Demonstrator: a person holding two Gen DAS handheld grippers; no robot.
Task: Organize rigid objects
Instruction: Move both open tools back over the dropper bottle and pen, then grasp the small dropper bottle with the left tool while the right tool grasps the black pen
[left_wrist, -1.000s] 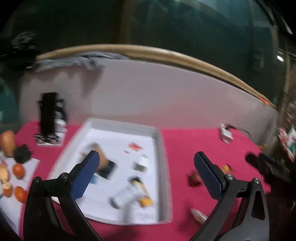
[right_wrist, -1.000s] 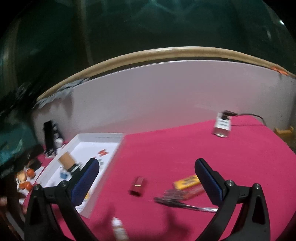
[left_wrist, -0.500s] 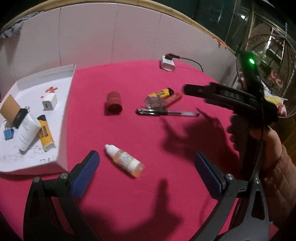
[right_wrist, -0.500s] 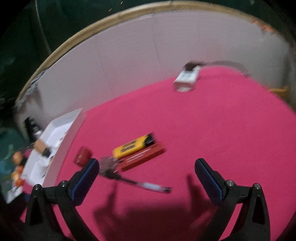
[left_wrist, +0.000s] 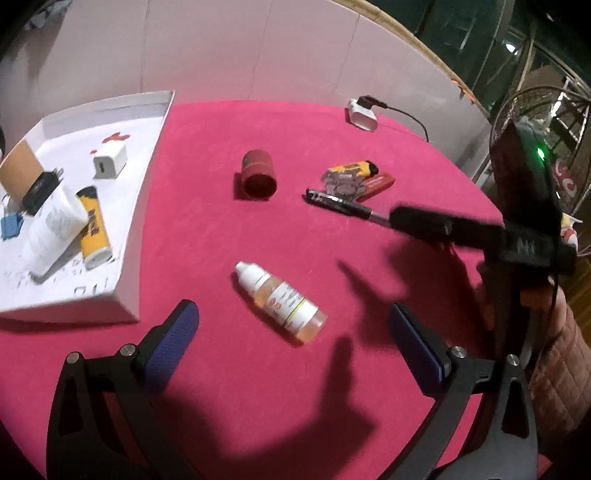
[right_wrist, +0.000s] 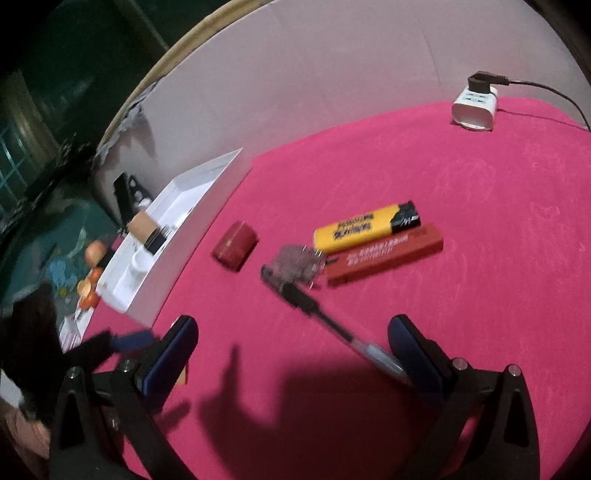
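On the red cloth lie a small dropper bottle (left_wrist: 281, 300), a red cylinder (left_wrist: 258, 172) (right_wrist: 235, 247), a yellow lighter (left_wrist: 354, 169) (right_wrist: 367, 225), a red flat box (left_wrist: 376, 184) (right_wrist: 384, 256), a small clear plug-like part (right_wrist: 295, 265) and a pen (left_wrist: 343, 204) (right_wrist: 332, 326). My left gripper (left_wrist: 293, 334) is open and empty, just before the bottle. My right gripper (right_wrist: 293, 349) is open and empty, its right finger over the pen's near end; it also shows at the right of the left wrist view (left_wrist: 480, 232).
A white tray (left_wrist: 125, 236) (right_wrist: 192, 221) at the left holds a white tube, a yellow lighter, a white charger, a brown block and small clips. A white adapter with a black cable (left_wrist: 364, 112) (right_wrist: 474, 105) sits at the back by a white wall.
Both grippers have swung from the tray side and come down low over the loose objects. The left now hangs close over the bottle, the right close over the pen.
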